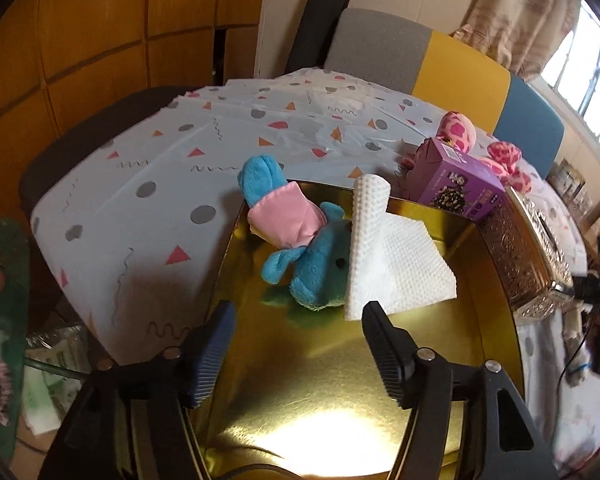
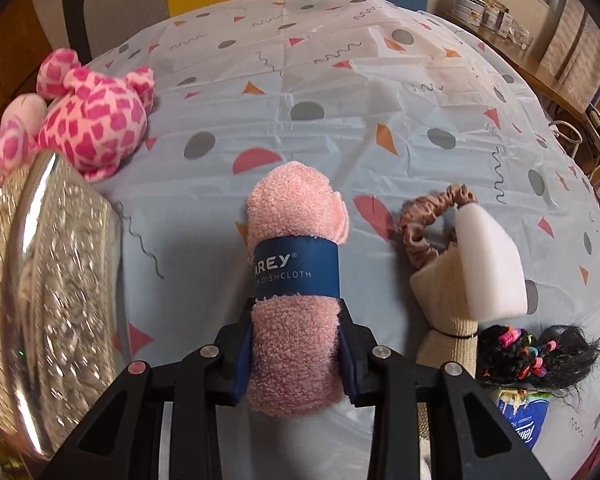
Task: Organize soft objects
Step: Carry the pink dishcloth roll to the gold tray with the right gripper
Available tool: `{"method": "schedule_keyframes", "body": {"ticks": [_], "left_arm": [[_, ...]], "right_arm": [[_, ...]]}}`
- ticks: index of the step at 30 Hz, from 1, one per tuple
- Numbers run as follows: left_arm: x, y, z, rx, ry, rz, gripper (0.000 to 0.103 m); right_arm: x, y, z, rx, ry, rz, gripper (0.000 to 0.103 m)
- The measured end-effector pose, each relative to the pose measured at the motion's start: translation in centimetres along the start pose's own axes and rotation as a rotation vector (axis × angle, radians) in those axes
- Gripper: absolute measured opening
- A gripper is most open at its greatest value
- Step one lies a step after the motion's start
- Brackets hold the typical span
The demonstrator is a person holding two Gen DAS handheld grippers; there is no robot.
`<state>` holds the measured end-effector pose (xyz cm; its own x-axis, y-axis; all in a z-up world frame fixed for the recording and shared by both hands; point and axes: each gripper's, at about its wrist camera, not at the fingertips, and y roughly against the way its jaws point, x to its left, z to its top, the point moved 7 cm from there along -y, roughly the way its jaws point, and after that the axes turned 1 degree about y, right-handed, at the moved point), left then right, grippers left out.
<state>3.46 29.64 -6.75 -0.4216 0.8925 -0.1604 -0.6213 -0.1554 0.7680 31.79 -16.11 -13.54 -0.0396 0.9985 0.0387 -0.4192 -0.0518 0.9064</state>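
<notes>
- In gold tin (image 1: 236,264): blue plush (image 1: 320,272), paper towel (image 1: 400,272).
- Right hand-held gripper (image 2: 298,344) clamps rolled dishcloth (image 2: 296,280); left hand-held gripper (image 1: 296,344) open, empty.
- Remaining on desk (image 2: 340,80): pink plush (image 2: 96,116), scrunchie (image 2: 424,220).

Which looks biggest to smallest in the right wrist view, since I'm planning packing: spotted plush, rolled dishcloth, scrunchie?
1. Rolled dishcloth, though it is nearest the camera, held in the right gripper.
2. Spotted plush.
3. Scrunchie.

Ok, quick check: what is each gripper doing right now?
Left gripper: open, holding nothing, above the gold tin.
Right gripper: shut on the rolled pink dishcloth.
</notes>
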Motion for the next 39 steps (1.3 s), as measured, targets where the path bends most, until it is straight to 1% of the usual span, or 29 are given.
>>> {"method": "schedule_keyframes", "body": {"ticks": [2,5,8,10,12,14,18,20,23,27,28,30,31,37,39], "left_arm": [[-0.4,0.4,-0.2,-0.009,-0.022,0.011,0.074],[-1.0,1.0,-0.4,-0.021,-0.045,0.016,0.074],[-1.6,1.4,-0.5,-0.027,-0.062,0.013,0.075],[-2.0,1.6,-0.6,-0.032,-0.073,0.015,0.076],[-2.4,1.8,-0.6,-0.036,-0.083,0.009,0.077],[-2.7,1.9,-0.7,-0.036,-0.080,0.000,0.078],[-2.9,2.0,-0.8,-0.031,-0.073,-0.012,0.078],[-2.9,2.1,-0.8,-0.035,-0.072,-0.010,0.078],[-2.7,2.2,-0.8,-0.038,-0.063,-0.008,0.078],[-2.5,2.3,-0.9,-0.042,-0.055,-0.002,0.078],[-2.5,2.4,-0.9,-0.047,-0.054,0.003,0.078],[-2.5,2.7,-0.9,-0.061,-0.060,0.017,0.083],[-2.5,2.8,-1.0,-0.067,-0.064,0.026,0.083],[-2.5,3.8,-1.0,-0.106,-0.075,0.055,0.085],[-2.5,4.2,-1.0,-0.128,-0.088,0.078,0.090]], "right_arm": [[0.2,0.6,0.7,-0.016,-0.011,0.002,0.035],[0.7,2.0,2.2,-0.057,-0.013,-0.005,0.035],[1.9,3.9,3.7,-0.104,-0.009,0.017,0.035],[3.4,5.4,4.8,-0.144,0.007,0.044,0.035],[5.3,6.8,5.7,-0.180,0.038,0.078,0.035],[8.2,8.7,6.3,-0.222,0.090,0.127,0.035],[13.7,11.2,6.0,-0.270,0.186,0.226,0.035],[15.8,12.2,5.5,-0.281,0.228,0.263,0.035],[19.3,13.5,3.9,-0.289,0.297,0.315,0.035],[22.9,14.7,0.3,-0.271,0.386,0.371,0.035],[23.5,14.9,-0.6,-0.265,0.403,0.375,0.035],[24.7,14.9,-2.7,-0.243,0.438,0.392,0.035],[24.9,14.9,-3.4,-0.234,0.450,0.397,0.035],[26.9,12.5,-8.6,-0.152,0.504,0.393,0.035],[27.4,11.8,-10.0,-0.123,0.501,0.390,0.035]]}}
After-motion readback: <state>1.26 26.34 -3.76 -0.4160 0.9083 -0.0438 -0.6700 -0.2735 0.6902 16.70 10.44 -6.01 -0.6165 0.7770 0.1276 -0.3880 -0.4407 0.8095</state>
